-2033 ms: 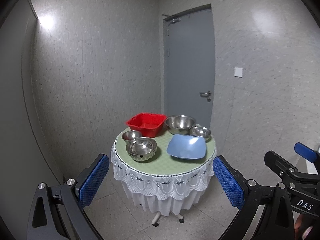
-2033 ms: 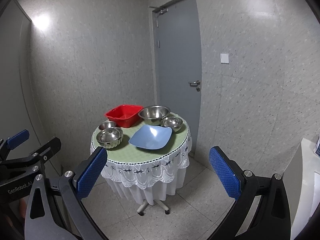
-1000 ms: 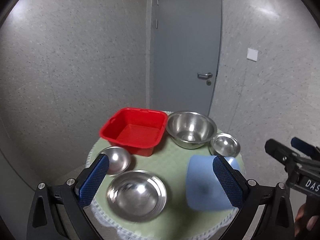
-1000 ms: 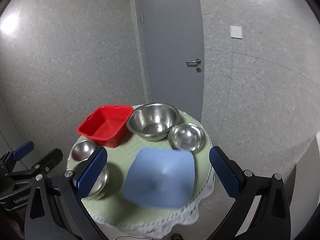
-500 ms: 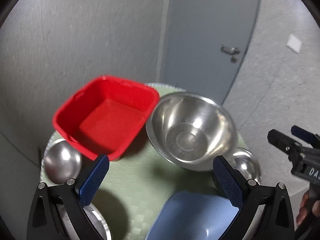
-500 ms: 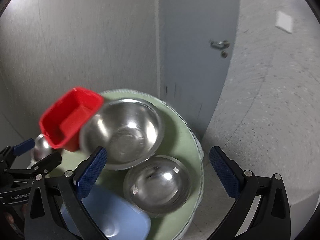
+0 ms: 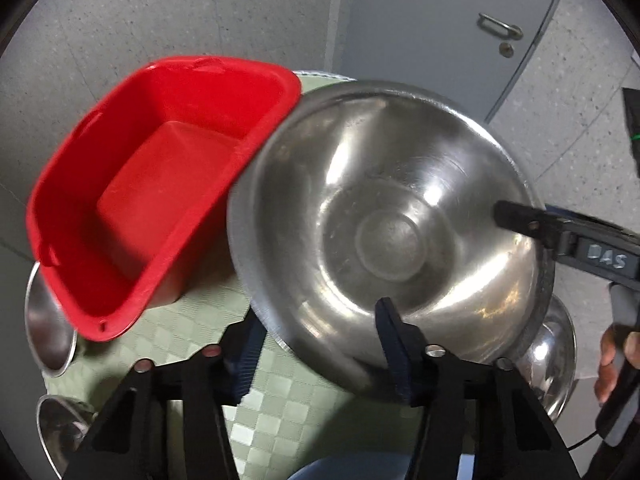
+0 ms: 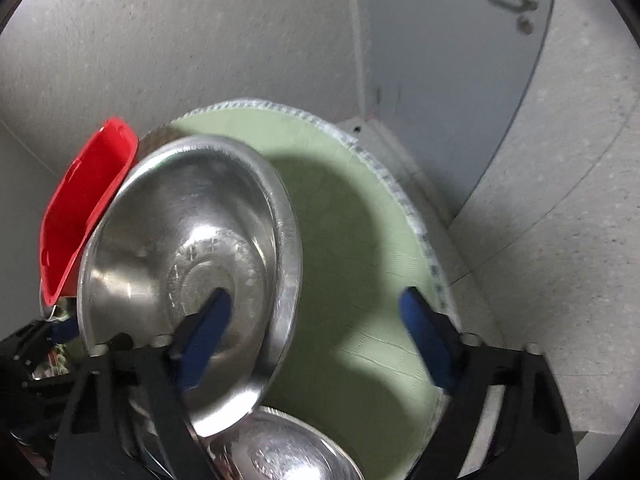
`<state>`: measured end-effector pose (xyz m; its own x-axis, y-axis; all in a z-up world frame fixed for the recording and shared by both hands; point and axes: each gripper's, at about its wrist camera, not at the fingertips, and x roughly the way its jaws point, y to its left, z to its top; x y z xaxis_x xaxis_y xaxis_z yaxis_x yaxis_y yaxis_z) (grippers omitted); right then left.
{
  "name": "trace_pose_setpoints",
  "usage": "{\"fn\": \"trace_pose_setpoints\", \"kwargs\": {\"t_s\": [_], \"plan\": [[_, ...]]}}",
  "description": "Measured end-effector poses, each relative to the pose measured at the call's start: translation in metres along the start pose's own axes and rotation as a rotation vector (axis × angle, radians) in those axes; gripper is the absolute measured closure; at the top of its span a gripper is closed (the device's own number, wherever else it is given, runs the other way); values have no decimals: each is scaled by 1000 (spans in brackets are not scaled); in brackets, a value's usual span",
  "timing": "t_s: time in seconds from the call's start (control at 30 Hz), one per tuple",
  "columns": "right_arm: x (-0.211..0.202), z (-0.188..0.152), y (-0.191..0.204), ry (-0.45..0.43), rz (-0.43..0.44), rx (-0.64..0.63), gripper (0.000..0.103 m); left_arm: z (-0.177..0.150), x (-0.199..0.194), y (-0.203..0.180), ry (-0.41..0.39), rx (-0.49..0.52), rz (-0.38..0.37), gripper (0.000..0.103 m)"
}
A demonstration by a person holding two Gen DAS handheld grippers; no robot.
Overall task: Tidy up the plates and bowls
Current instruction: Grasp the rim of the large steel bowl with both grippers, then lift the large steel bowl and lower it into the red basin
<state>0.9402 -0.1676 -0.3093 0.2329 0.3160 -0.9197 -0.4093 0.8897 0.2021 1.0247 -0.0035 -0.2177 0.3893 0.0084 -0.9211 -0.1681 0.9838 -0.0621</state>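
Observation:
A large steel bowl (image 7: 392,224) stands on the round green table (image 7: 188,332), next to a red plastic tub (image 7: 160,184). My left gripper (image 7: 320,340) is open, its fingers straddling the bowl's near rim, one inside and one outside. My right gripper (image 8: 316,320) is open and straddles the same bowl's (image 8: 180,272) right rim, left finger inside. The right gripper's finger (image 7: 520,220) shows inside the bowl in the left wrist view. A smaller steel bowl (image 8: 280,452) lies just below the big one.
Small steel bowls sit at the left table edge (image 7: 44,320) and lower left (image 7: 60,424), another at the right (image 7: 552,360). A blue plate's edge (image 7: 360,468) shows at the bottom. A grey door (image 7: 440,16) and walls stand close behind the table.
Both grippers moved in from across the room to the table and down onto the large steel bowl, and now straddle its rim from two sides. Their fingers stand closer together than before.

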Motion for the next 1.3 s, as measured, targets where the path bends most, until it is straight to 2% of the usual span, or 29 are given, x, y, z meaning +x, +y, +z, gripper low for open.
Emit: {"fn": "trace_pose_setpoints", "kwargs": {"t_s": [0.03,0.1,0.17,0.37,0.53,0.63,0.73,0.83,0.93,1.07,1.3], "plan": [[3,-1,0,8,22,2,42,3,4,-1,-3,5,8,59],[6,-3,2,23,64,1,70,7,9,-1,-12,13,22,62],[5,-5,4,19,112,-1,84,10,15,1,-12,13,16,65],[-19,-10,5,-31,73,13,83,11,12,5,-38,4,-62,65],[-57,-7,13,-109,-8,5,83,14,-10,-1,-132,71,-89,65],[-83,1,26,-161,-13,2,83,20,-25,10,-175,69,-134,65],[-95,11,56,-196,-7,-32,82,25,-41,45,-231,38,-139,66],[-88,26,93,-204,25,-65,81,28,-55,84,-249,0,-120,66],[-65,46,134,-173,96,-89,81,26,-60,133,-251,-55,-100,66],[-30,64,179,-124,132,-129,80,28,-37,194,-224,-122,-55,68],[24,77,220,-35,107,-163,80,32,18,240,-128,-144,-24,67]]}}
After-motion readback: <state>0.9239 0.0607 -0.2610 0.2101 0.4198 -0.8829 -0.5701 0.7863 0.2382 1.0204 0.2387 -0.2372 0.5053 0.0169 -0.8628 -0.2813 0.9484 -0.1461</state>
